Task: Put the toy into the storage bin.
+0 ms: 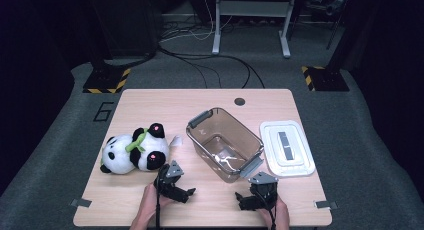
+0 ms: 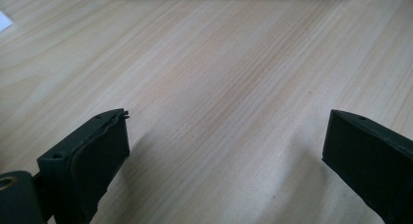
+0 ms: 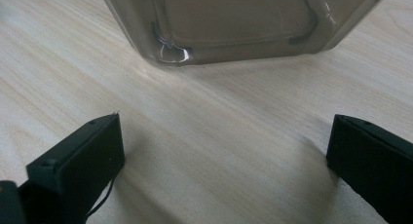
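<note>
Your left gripper (image 1: 186, 194) and right gripper (image 1: 242, 202) rest low over the table (image 1: 150, 102), fingers spread and holding nothing. The clear storage box (image 1: 225, 144) stands just ahead of the right gripper; the plush panda (image 1: 132, 151) lies near the left one.

Two black handheld grippers are seen, the left gripper (image 1: 176, 186) and the right gripper (image 1: 255, 194) each topped by a grey three-cornered plate and trailed by a thin black cable, their blocky fingers (image 2: 90, 160) marked by small screw holes, with bare forearms shown.
</note>
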The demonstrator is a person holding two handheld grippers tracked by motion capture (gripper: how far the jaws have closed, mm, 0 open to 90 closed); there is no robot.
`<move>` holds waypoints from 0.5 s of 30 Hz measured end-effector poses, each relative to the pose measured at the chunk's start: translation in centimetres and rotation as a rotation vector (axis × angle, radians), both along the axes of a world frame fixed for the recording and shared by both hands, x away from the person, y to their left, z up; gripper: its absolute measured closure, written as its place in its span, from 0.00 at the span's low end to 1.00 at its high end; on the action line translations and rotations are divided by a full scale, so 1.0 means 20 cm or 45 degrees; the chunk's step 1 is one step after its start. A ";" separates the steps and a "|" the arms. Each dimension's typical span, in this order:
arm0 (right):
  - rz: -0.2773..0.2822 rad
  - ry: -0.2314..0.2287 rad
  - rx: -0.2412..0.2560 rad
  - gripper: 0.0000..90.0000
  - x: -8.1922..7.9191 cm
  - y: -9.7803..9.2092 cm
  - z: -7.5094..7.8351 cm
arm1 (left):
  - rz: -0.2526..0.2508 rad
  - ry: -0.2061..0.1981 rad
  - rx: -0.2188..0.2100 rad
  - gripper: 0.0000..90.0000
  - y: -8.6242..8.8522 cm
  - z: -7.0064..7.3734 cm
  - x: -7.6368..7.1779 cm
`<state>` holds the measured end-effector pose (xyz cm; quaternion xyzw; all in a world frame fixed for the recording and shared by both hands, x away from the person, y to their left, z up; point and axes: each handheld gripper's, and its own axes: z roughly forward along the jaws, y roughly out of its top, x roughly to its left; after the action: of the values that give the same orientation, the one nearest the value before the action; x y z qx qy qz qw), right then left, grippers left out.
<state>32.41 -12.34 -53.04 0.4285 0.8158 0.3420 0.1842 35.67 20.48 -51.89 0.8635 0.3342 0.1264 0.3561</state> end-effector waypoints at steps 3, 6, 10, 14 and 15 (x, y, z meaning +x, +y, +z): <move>0.000 -0.001 -0.001 0.00 0.00 0.00 0.00 | 0.043 -0.019 -0.045 0.04 0.03 0.06 -0.02; 0.004 0.000 -0.003 0.00 0.00 0.00 0.00 | 0.084 -0.053 -0.075 0.05 0.07 0.13 -0.03; 0.010 -0.002 -0.011 0.00 0.00 0.00 0.00 | 0.127 -0.092 -0.119 0.02 0.12 0.20 -0.02; 0.010 -0.003 -0.012 0.00 0.00 0.00 0.00 | 0.129 -0.109 -0.158 0.02 0.16 0.27 -0.03; 0.010 -0.002 -0.011 0.00 0.00 0.00 0.00 | 0.129 -0.117 -0.166 0.02 0.17 0.29 -0.03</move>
<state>32.45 -12.41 -53.03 0.4242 0.8188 0.3395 0.1854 34.99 23.83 -46.07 0.8137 0.3683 0.1617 0.4196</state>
